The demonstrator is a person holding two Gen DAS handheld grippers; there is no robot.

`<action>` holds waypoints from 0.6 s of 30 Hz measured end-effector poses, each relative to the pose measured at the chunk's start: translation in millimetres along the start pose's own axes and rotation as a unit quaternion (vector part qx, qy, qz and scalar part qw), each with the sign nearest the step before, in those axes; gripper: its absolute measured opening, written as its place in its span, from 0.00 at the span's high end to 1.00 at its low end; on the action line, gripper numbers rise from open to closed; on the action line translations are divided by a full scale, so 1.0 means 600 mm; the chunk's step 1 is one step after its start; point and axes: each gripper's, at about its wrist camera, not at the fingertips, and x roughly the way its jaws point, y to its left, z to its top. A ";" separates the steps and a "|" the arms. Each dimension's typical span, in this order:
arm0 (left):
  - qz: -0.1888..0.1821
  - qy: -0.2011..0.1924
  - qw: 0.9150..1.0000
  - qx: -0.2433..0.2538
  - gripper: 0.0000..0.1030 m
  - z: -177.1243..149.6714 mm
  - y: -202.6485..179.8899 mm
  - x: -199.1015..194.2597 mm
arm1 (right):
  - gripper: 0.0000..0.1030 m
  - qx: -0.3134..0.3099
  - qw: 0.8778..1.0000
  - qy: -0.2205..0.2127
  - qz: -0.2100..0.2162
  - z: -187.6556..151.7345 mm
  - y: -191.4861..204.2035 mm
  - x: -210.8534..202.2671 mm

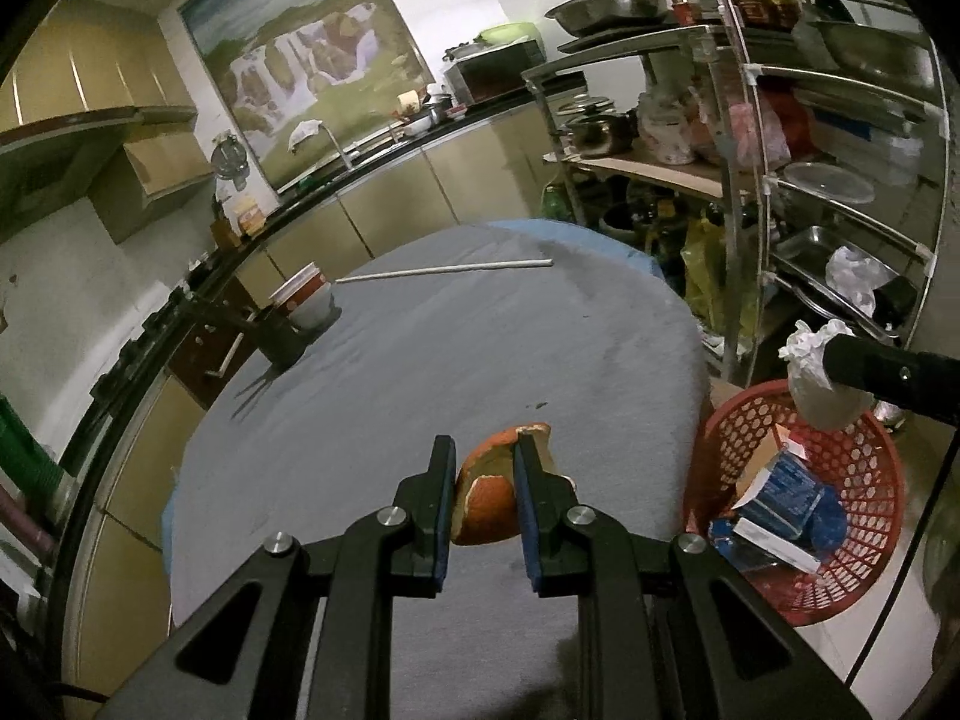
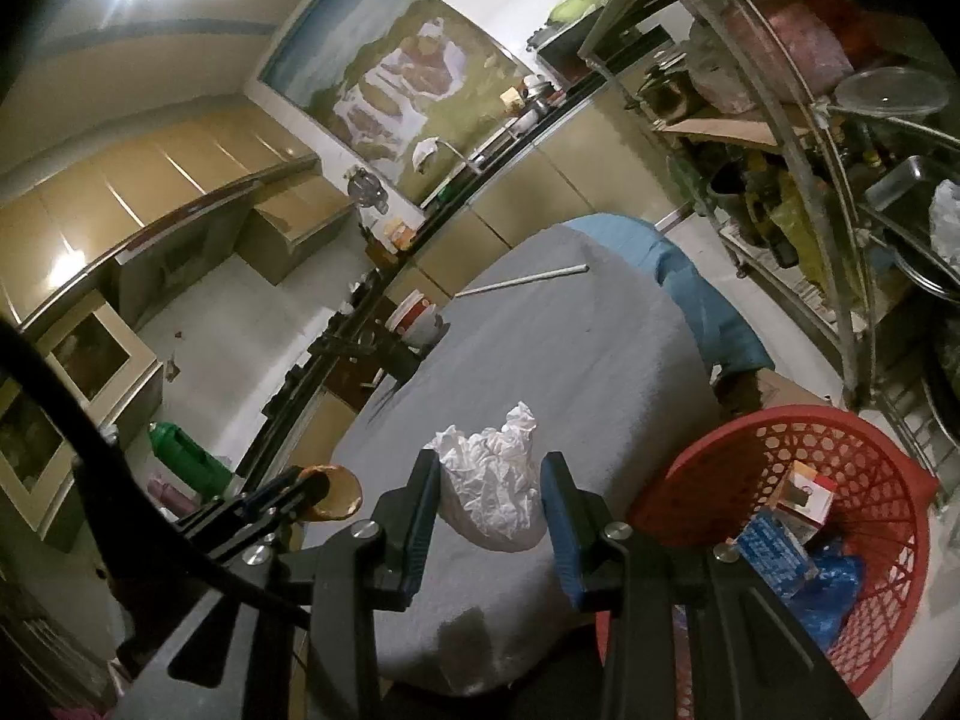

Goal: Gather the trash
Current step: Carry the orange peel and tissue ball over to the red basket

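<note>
I am holding an orange peel (image 1: 487, 489) in my left hand-held gripper (image 1: 485, 498), its blue pads pressing the peel on both sides, near the close edge of the desk (image 1: 420, 360), and I cannot tell whether the peel is resting on the grey cloth or hanging just above it. My right hand-held gripper (image 2: 491, 501) is clamping a crumpled white paper wad (image 2: 495, 489), which bulges out between the two fingers; in the left wrist view that wad (image 1: 822, 378) is hanging past the desk's right edge, over the rim of the red basket (image 1: 864, 468). The basket is sitting on the floor just beside the desk's near right corner, and it is already carrying a blue carton (image 1: 780, 489) and other packets. Most of the grey cloth is lying open ahead of me: a long white stick (image 1: 444, 270) is lying across the far part, and a stack of paper cups (image 1: 303, 300) is standing at the far left edge beside a dark clamp. A blue cloth (image 2: 690, 282) is draping over the far right edge. Beyond the basket, the metal shelving rack (image 1: 828, 150) is crowding the right side, leaving only a strip of floor between it and the desk.
</note>
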 end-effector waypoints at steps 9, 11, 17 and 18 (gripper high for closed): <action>-0.007 -0.009 1.000 0.017 0.80 0.010 -0.031 -0.014 | 0.64 0.008 1.000 -0.015 -0.004 -0.001 -0.016 -0.036; -0.009 -0.010 1.000 0.021 0.80 0.013 -0.039 -0.017 | 0.64 0.011 1.000 -0.019 -0.005 -0.002 -0.020 -0.045; -0.018 -0.011 0.999 0.031 0.80 0.017 -0.061 -0.019 | 0.64 0.017 0.999 -0.026 -0.014 -0.004 -0.036 -0.070; -0.021 -0.011 0.999 0.032 0.80 0.018 -0.065 -0.019 | 0.64 0.019 0.999 -0.027 -0.015 -0.005 -0.038 -0.074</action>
